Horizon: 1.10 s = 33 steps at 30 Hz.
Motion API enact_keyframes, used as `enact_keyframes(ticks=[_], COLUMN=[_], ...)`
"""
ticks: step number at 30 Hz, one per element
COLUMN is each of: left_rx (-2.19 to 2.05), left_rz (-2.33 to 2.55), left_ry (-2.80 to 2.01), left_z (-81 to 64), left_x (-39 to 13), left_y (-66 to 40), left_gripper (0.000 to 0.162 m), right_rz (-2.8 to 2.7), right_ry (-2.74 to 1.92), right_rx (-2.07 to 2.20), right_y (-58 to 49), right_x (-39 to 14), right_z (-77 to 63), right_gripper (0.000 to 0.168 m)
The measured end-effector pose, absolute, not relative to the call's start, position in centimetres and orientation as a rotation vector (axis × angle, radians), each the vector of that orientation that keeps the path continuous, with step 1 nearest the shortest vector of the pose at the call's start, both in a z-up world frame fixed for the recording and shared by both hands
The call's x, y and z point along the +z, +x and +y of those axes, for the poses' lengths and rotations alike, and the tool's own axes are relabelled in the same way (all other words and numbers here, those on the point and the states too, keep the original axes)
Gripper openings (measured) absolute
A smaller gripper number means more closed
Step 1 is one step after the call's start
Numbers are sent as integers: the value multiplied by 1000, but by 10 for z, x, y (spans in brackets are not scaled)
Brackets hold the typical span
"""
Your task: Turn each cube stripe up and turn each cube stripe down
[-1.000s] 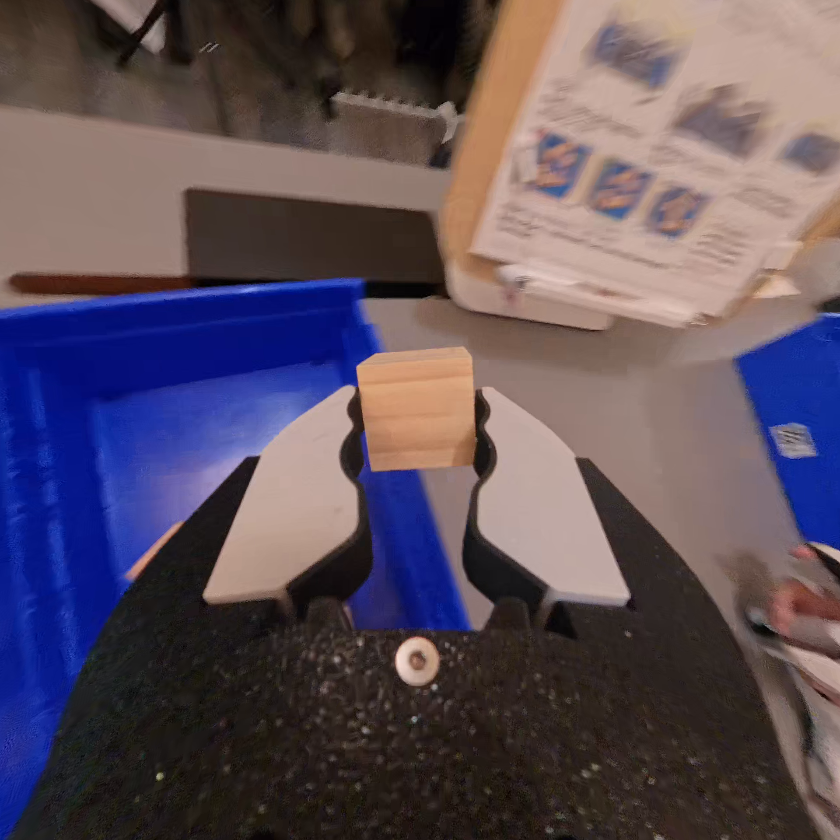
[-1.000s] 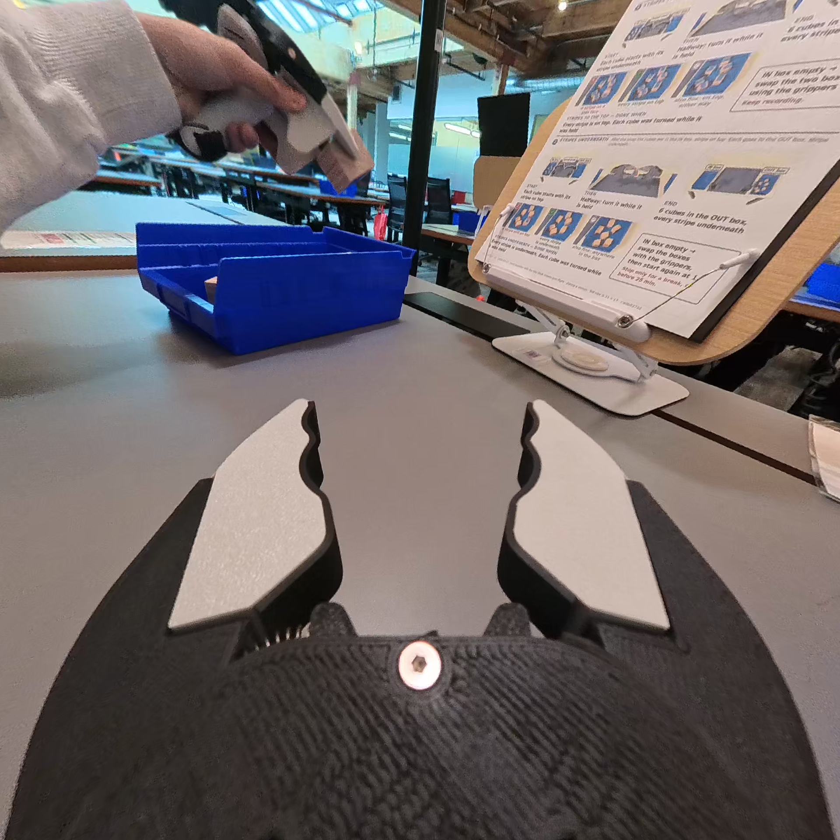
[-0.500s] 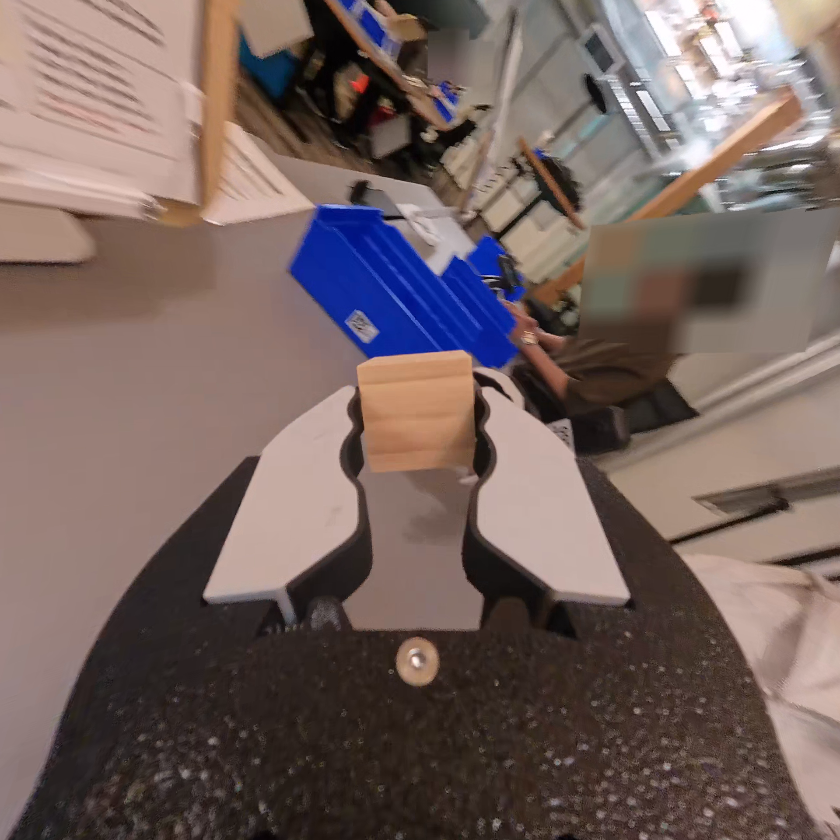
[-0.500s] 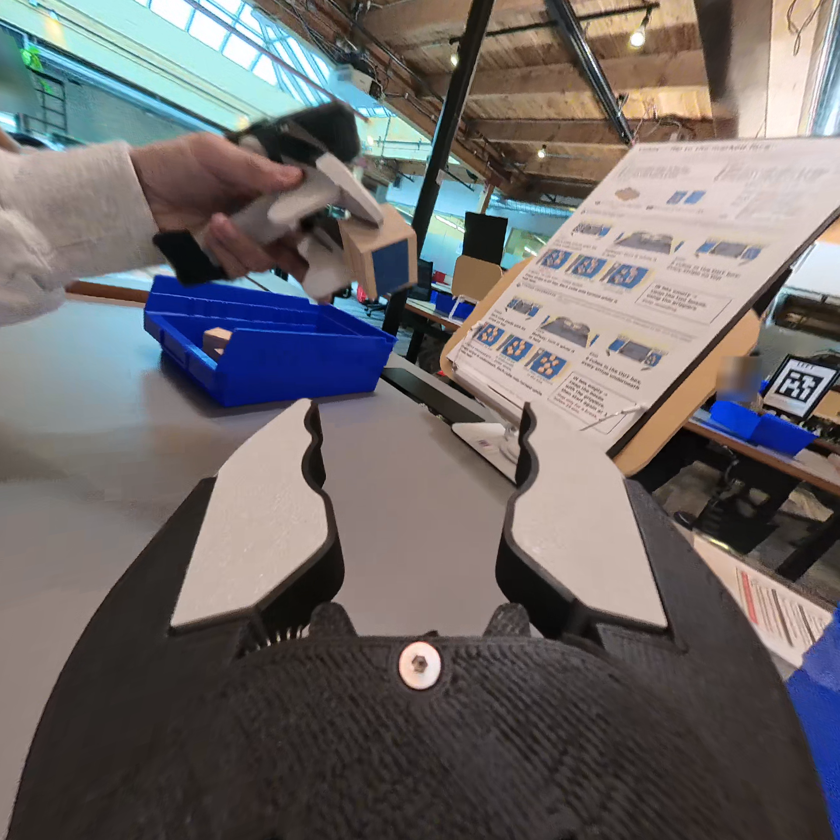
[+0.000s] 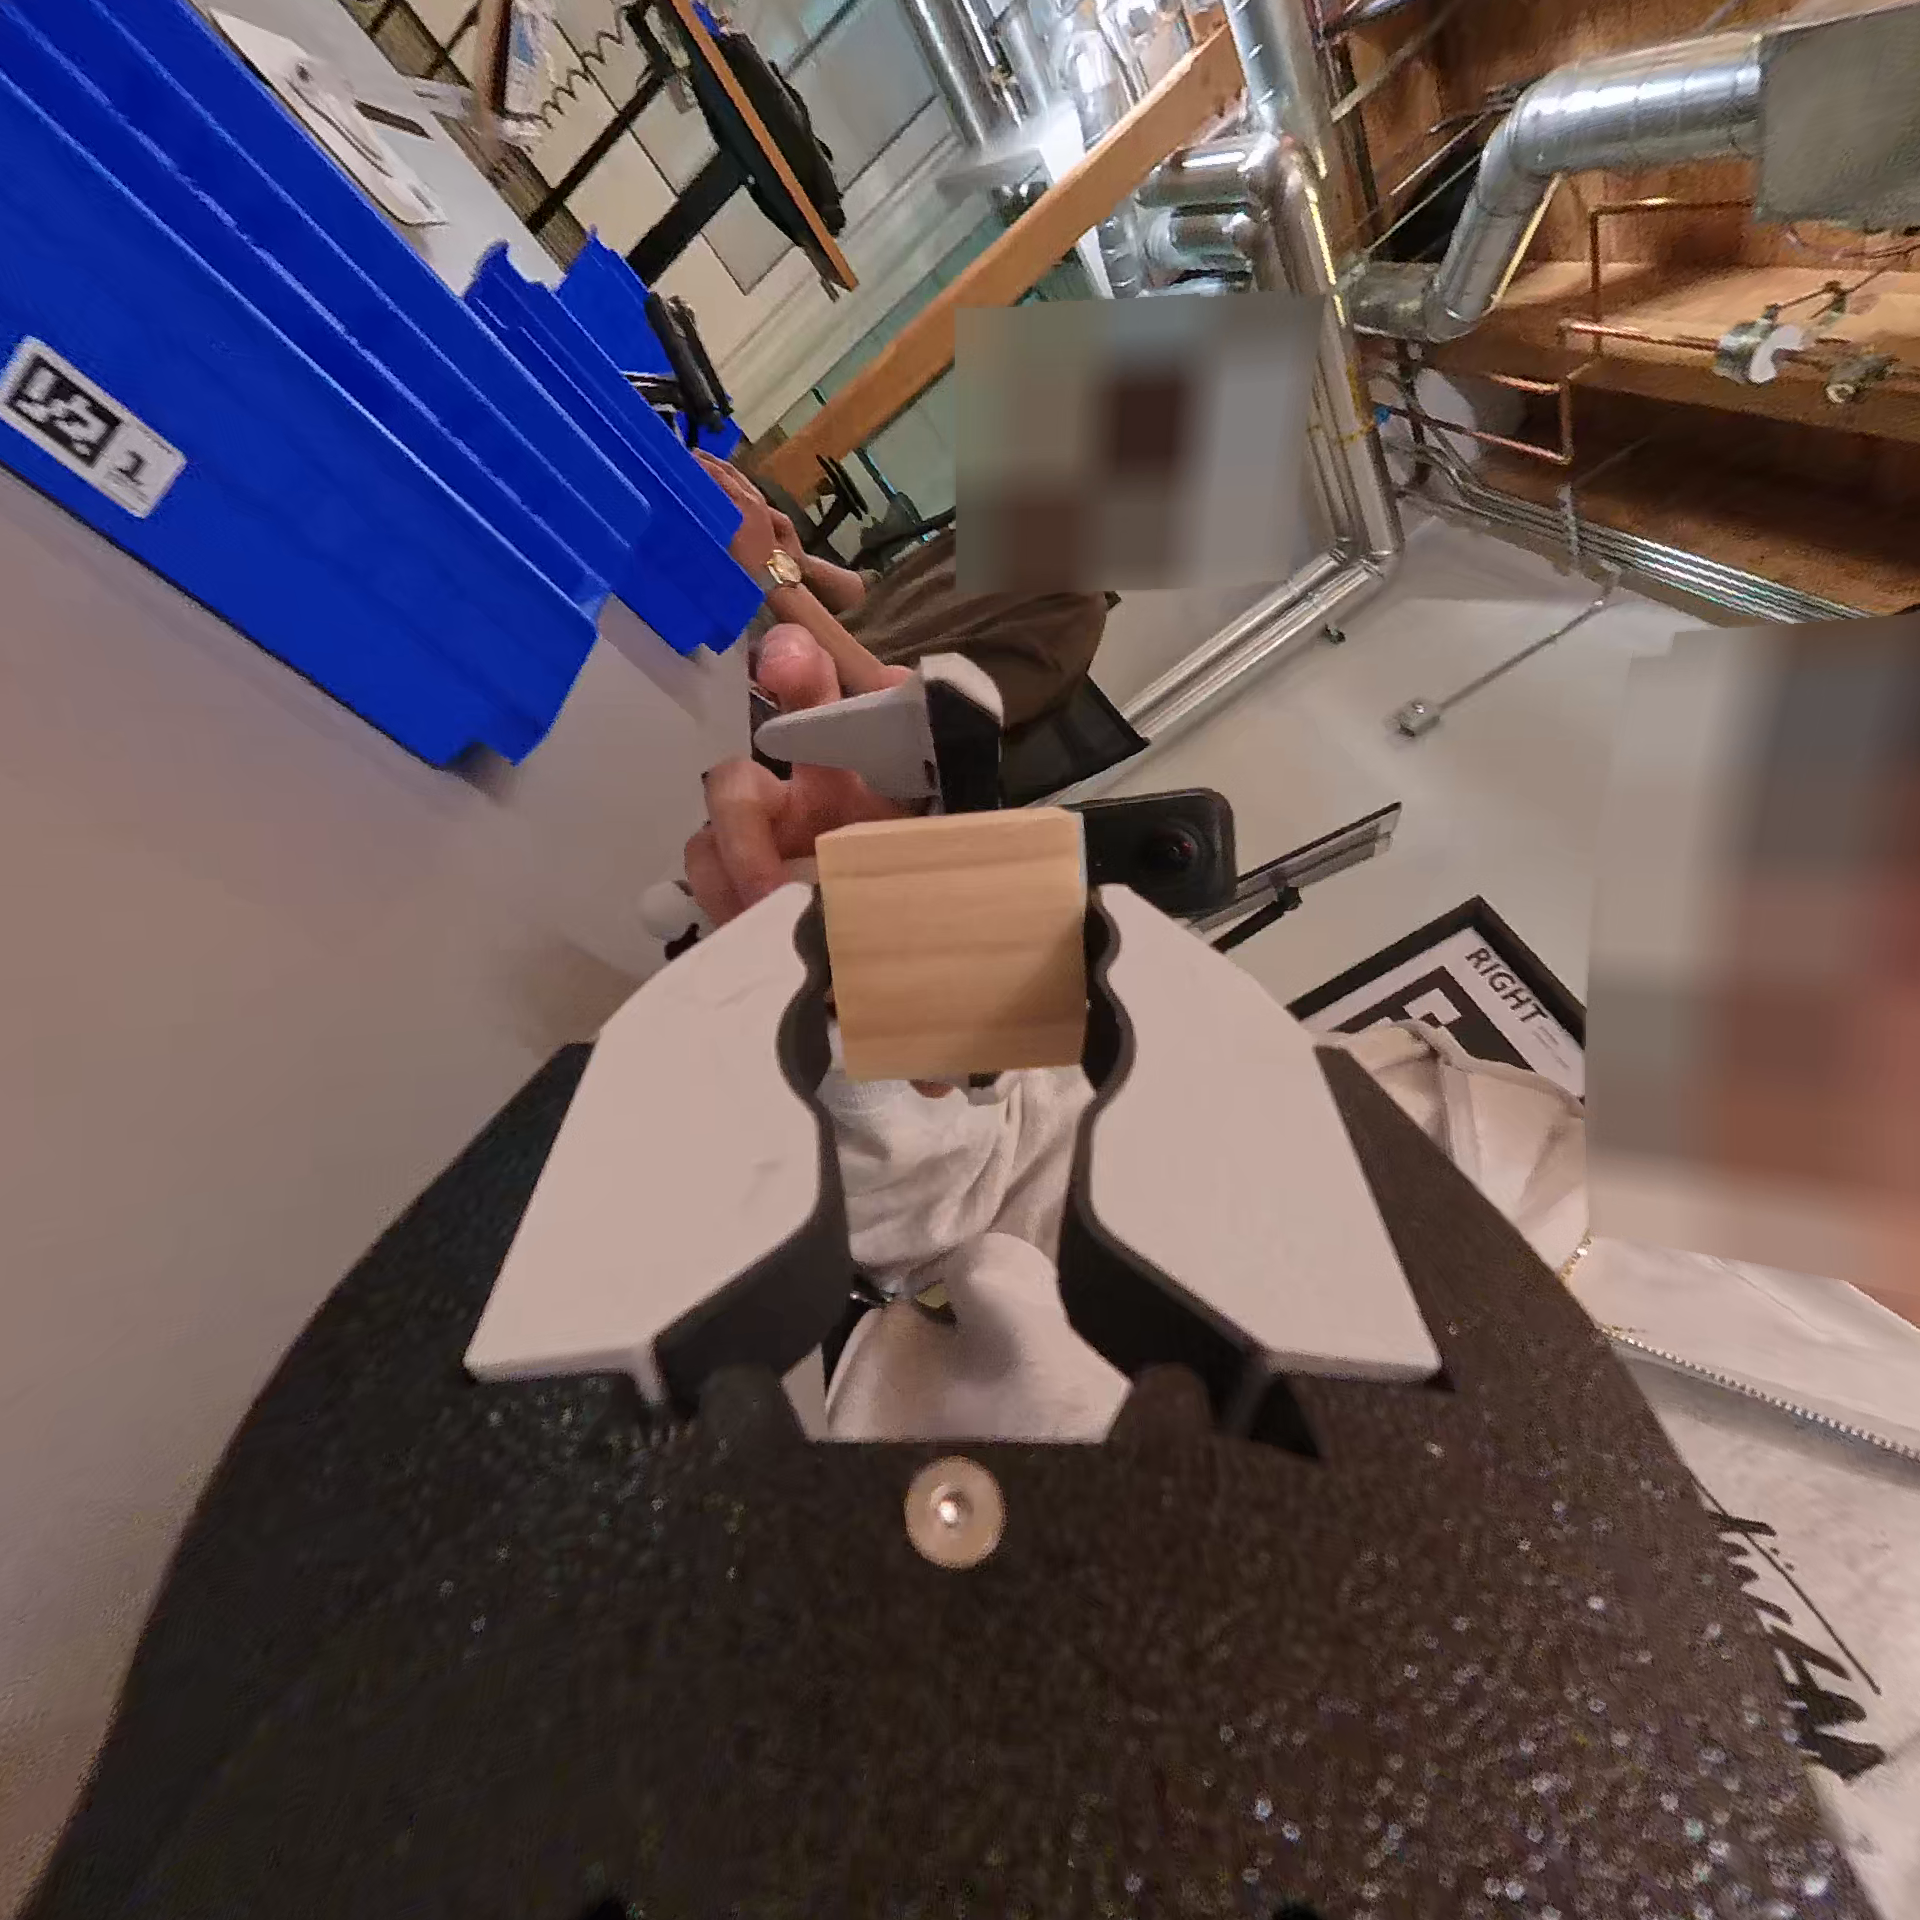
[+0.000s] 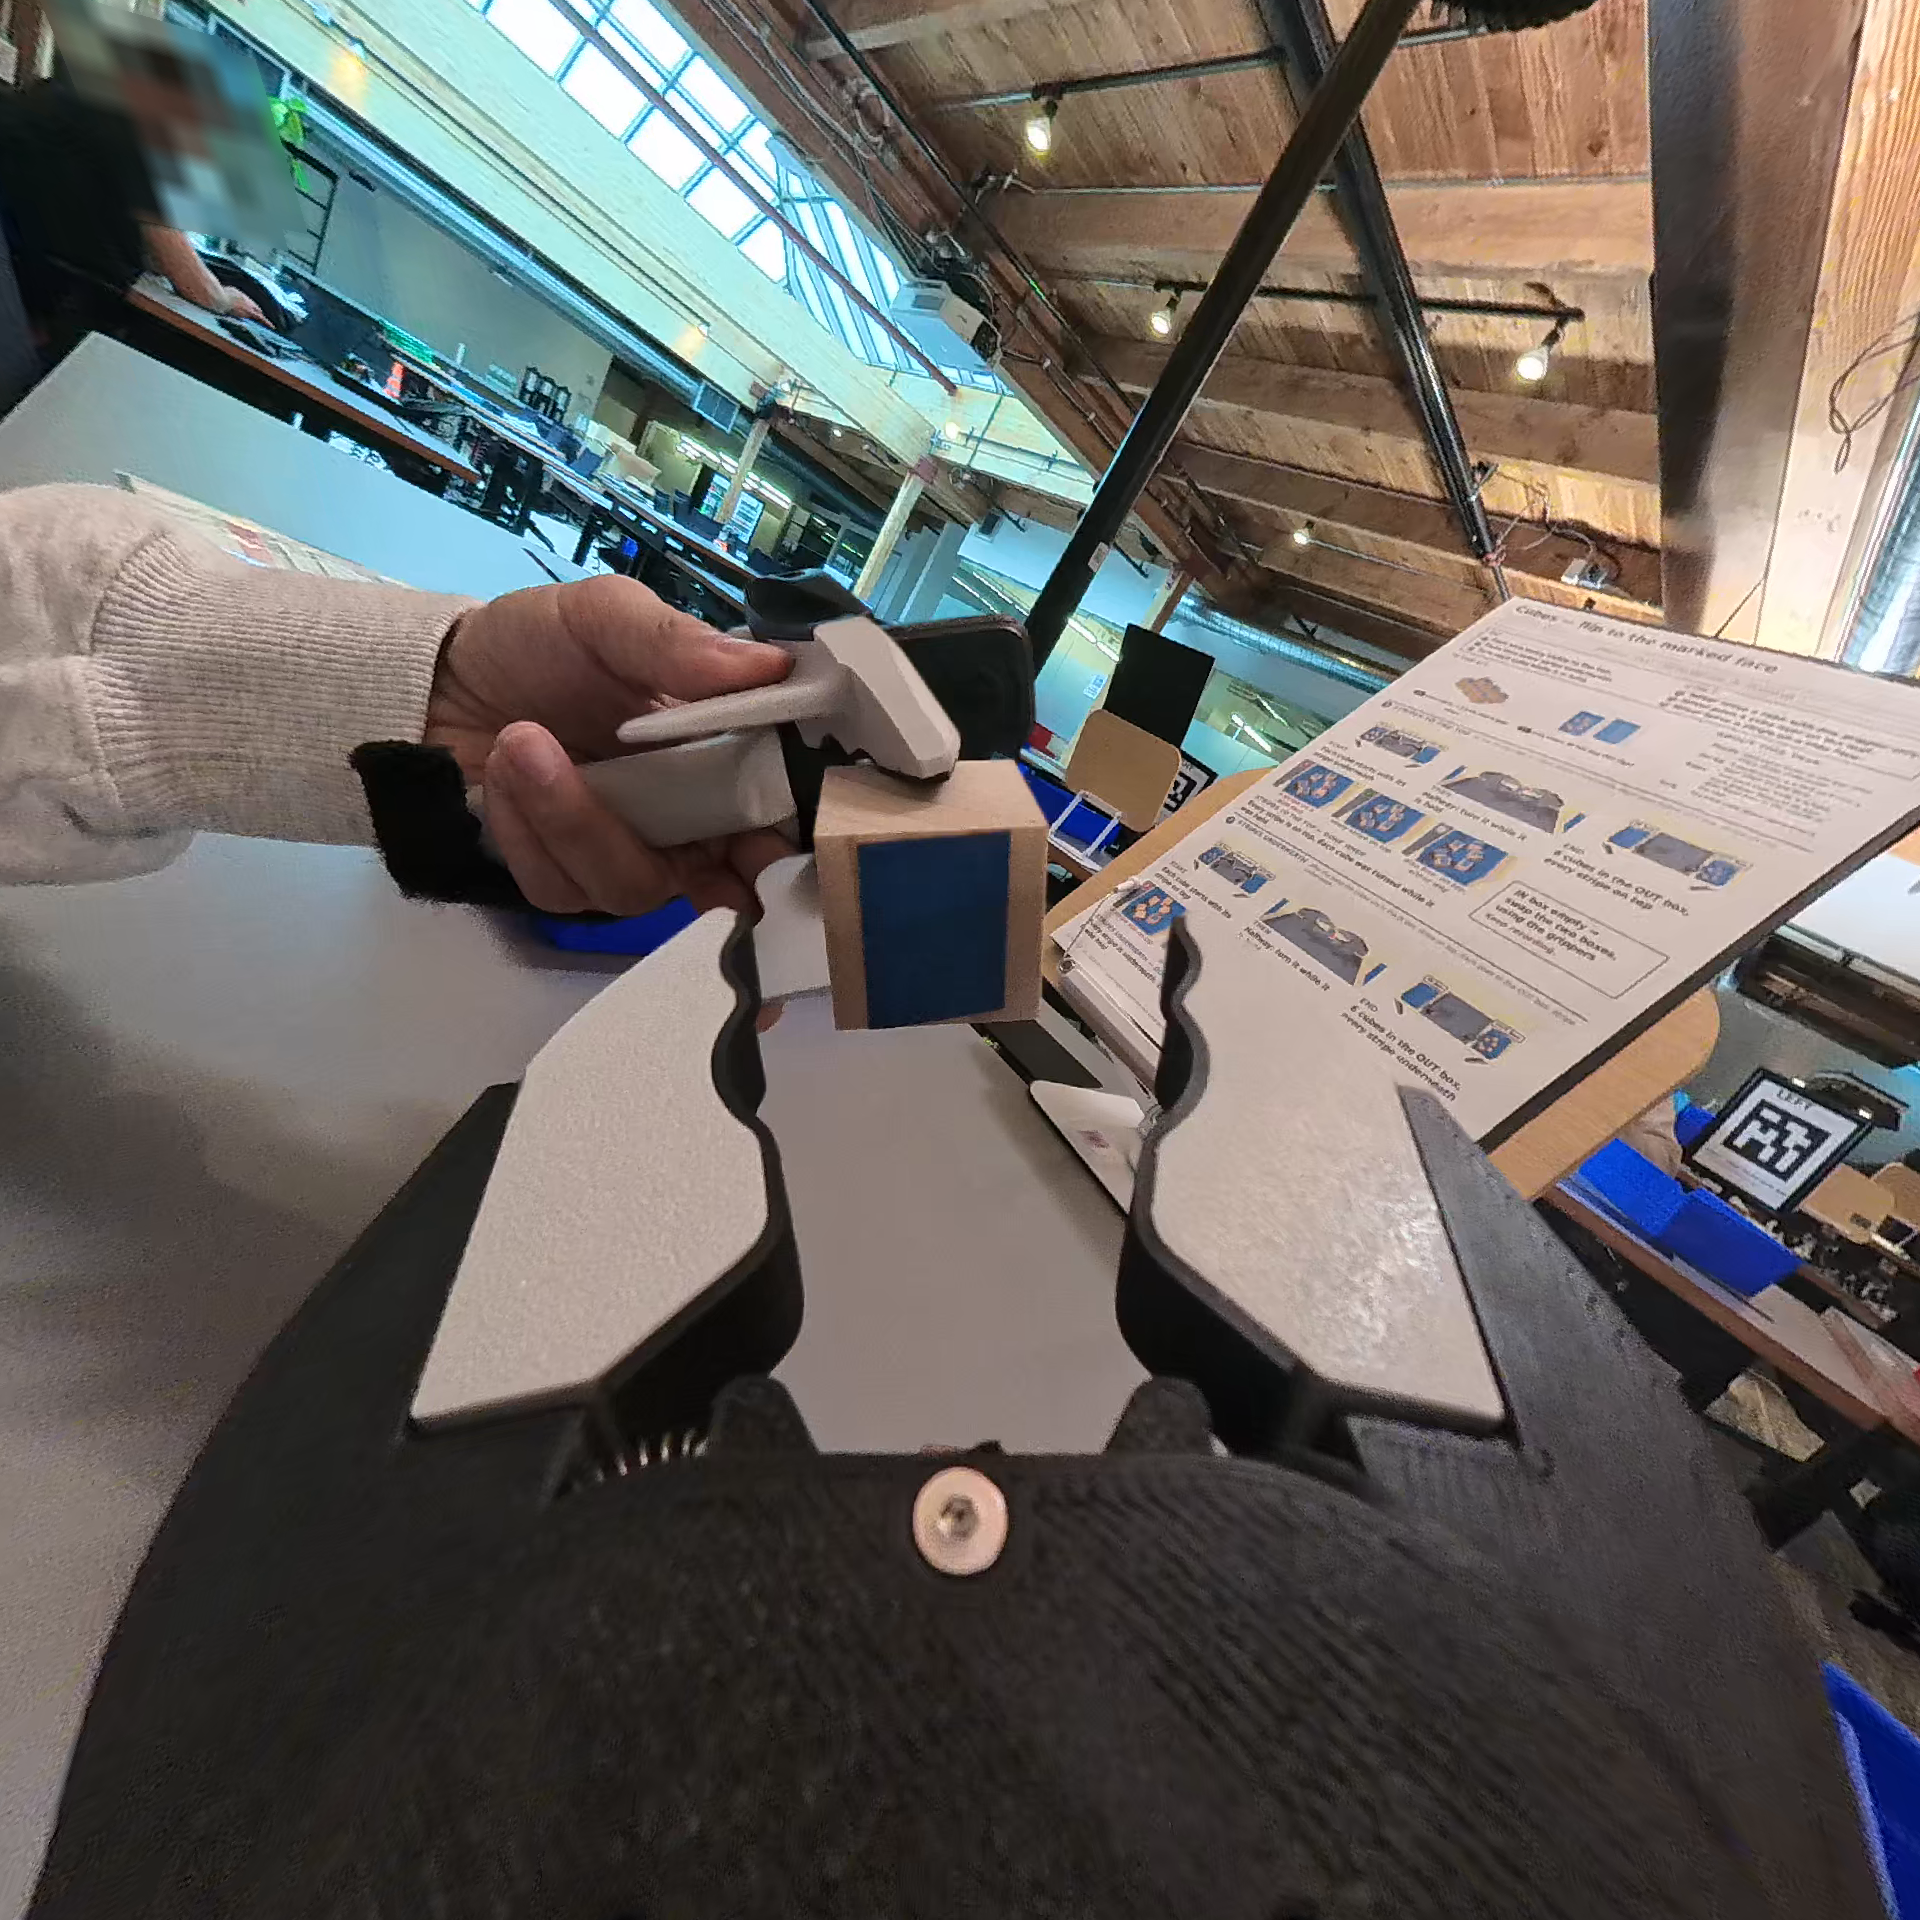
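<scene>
My left gripper (image 5: 951, 935) is shut on a wooden cube (image 5: 951, 940), both pads pressed on its sides, with a plain wood face toward this camera. In the right wrist view the same cube (image 6: 930, 904) shows a blue stripe (image 6: 935, 914) facing the right camera. There the left gripper (image 6: 862, 821) clamps the cube from above and below. My right gripper (image 6: 956, 940) is open, and the cube sits between and just beyond its fingertips with a gap on each side. One right finger (image 5: 842, 727) shows behind the cube in the left wrist view.
A blue bin (image 5: 312, 416) stands on the grey table (image 6: 208, 1091). An instruction board on a wooden stand (image 6: 1507, 862) is at the right. A hand and knitted sleeve (image 6: 208, 675) hold the left gripper. A seated person (image 5: 987, 623) is beyond the table.
The left gripper swung away from above the blue bin, carrying the cube to the right gripper. The right gripper lifted off the table and its fingers narrowed slightly around the cube without touching it.
</scene>
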<state>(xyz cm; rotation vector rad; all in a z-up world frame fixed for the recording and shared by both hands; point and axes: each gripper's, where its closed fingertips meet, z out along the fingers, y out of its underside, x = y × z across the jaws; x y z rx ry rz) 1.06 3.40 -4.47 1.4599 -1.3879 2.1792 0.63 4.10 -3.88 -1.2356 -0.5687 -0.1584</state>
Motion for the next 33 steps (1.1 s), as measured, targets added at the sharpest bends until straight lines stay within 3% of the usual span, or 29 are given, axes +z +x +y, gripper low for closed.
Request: enact_keyframes(ticks=[7,9,16,19,26,33], left_rx=[2163,2166,2248,2398,2275,2030], left_rz=[-1349,-1339,-1344,-1386,-1983,-2164], left_ry=[1414,1406,1469,1582,2357,2753], left_z=[21,21,32,54,129,154], left_x=[-48,-48,-51,-46,-99,-129], left_y=[12,12,17,23,41,48], left_gripper=[45,45,48,72,88,91], right_rz=[-619,-643,-601,-513,-100,386], right_ry=[-1229,-1226,-1350,-1471,-1967,-2550], right_rx=[-148,-157,-88,-91,-378,-261], right_y=[1,-2,2,24,198,364], right_x=[-44,-47,-50,-50,-37,-93], right_z=[40,40,44,43,-5,-28], right_gripper=[60,45,44,44,44,44])
